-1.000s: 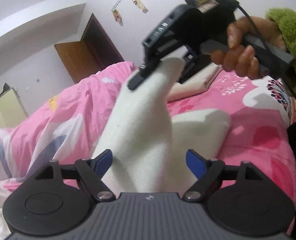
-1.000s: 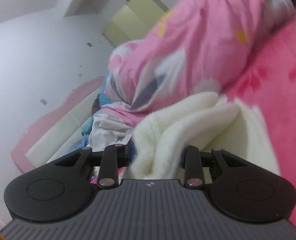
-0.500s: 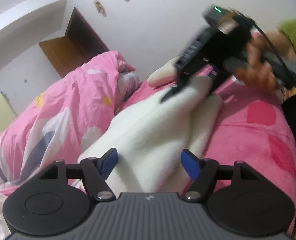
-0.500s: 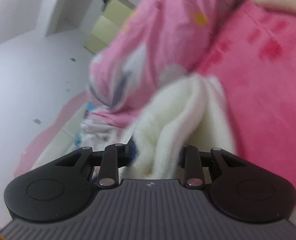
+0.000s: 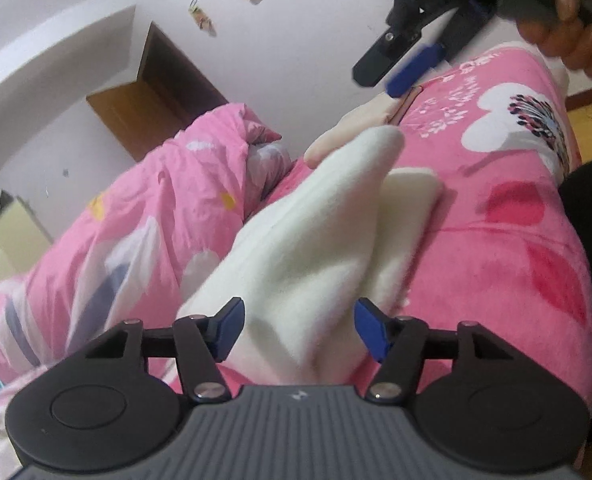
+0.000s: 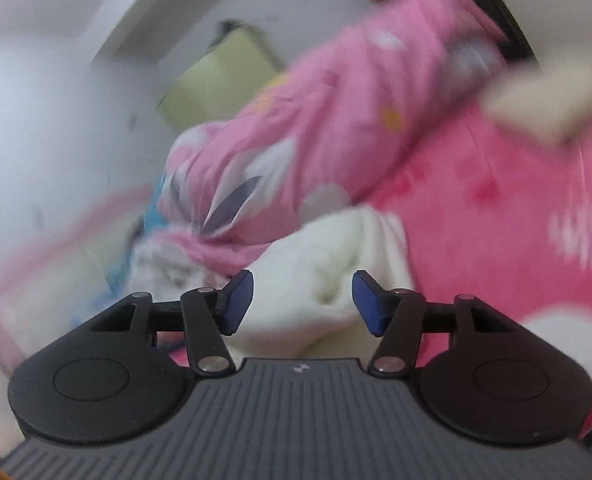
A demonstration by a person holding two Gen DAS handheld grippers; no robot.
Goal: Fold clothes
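Garment [image 5: 307, 240] lies doubled lengthwise on the bed [image 5: 495, 220], not yet compact. Left claw [image 5: 299, 330] and right claw [image 6: 303, 303] spread wide, gripping nothing.

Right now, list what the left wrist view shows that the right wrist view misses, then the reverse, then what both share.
Only the left wrist view shows the right gripper from outside, open and clear of the cloth, the hand holding it, the brown wooden door and the white flower print on the bedspread. Only the right wrist view, blurred, shows a turquoise cloth beside the quilt. Both share the cream fleece garment lying between each gripper's open jaws, the left gripper included, the pink floral quilt, the pale yellow cabinet and the beige folded item.
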